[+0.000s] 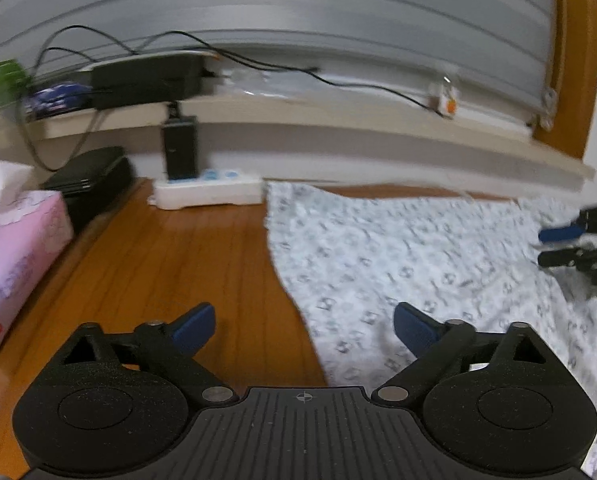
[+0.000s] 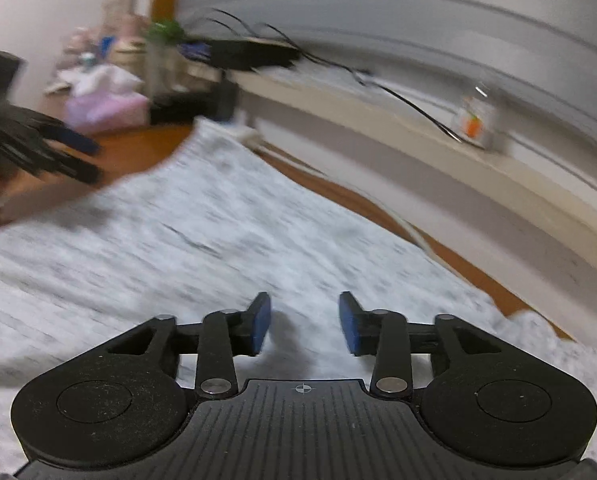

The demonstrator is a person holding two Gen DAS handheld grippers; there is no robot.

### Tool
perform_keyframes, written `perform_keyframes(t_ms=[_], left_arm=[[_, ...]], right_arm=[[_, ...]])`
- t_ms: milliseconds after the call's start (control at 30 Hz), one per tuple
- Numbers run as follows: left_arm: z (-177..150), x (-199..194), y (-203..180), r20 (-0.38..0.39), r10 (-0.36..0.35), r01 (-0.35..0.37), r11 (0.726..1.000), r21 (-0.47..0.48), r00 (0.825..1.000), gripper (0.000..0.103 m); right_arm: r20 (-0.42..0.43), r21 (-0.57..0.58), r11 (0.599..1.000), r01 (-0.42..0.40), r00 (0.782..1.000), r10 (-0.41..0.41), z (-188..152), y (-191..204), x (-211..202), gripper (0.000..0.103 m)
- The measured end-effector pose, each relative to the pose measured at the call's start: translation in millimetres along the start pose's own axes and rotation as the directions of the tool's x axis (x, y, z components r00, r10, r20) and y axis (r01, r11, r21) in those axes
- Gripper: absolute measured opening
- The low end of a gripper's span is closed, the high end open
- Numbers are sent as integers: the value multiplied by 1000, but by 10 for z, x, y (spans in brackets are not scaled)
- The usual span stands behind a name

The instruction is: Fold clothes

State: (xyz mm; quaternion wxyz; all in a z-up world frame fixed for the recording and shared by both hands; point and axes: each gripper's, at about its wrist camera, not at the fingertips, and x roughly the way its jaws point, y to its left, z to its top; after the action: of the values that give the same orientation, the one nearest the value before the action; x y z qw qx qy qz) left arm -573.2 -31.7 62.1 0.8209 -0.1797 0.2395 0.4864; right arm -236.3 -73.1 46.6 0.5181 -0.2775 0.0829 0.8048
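We find the patterned garment lying spread flat on the wooden floor with no fold visible — the task appears barely begun — the left gripper wide apart and the right gripper partly apart, neither holding cloth.

Soft, even indoor light; both fisheye views motion-blurred, bending strongly at the edges.
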Motion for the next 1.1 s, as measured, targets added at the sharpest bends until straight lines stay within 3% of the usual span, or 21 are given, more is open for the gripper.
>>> perform_keyframes(t_ms=[67,167,433,633,700,900,1100], left_arm=[[18,95,-58,-28,-21,22,999,41,999,65],[26,216,-114,-69,-32,39,994,98,997,47],[135,475,-81,-109,-26,42,988,148,994,46],[305,689,-31,-112,21,-1,985,171,993,46],[326,719,-41,-110,31,-12,984,177,993,46],[308,716,-17,-100,28,-12,988,155,995,46],[316,701,0,-112,30,-13,988,152,993,47]], right_arm=[[12,-41,997,-58,998,59,93,218,-43,43],[17,-95,983,-155,987,157,198,591,-88,43],[-3,-223,905,-362,929,371,345,1481,-134,47],[-42,-299,859,-415,905,423,314,1929,-68,50],[-51,-330,844,-423,901,431,279,2057,-60,56],[-53,-451,810,-376,917,396,196,2461,-56,56],[-45,-505,801,-322,936,348,164,2560,-8,56]])
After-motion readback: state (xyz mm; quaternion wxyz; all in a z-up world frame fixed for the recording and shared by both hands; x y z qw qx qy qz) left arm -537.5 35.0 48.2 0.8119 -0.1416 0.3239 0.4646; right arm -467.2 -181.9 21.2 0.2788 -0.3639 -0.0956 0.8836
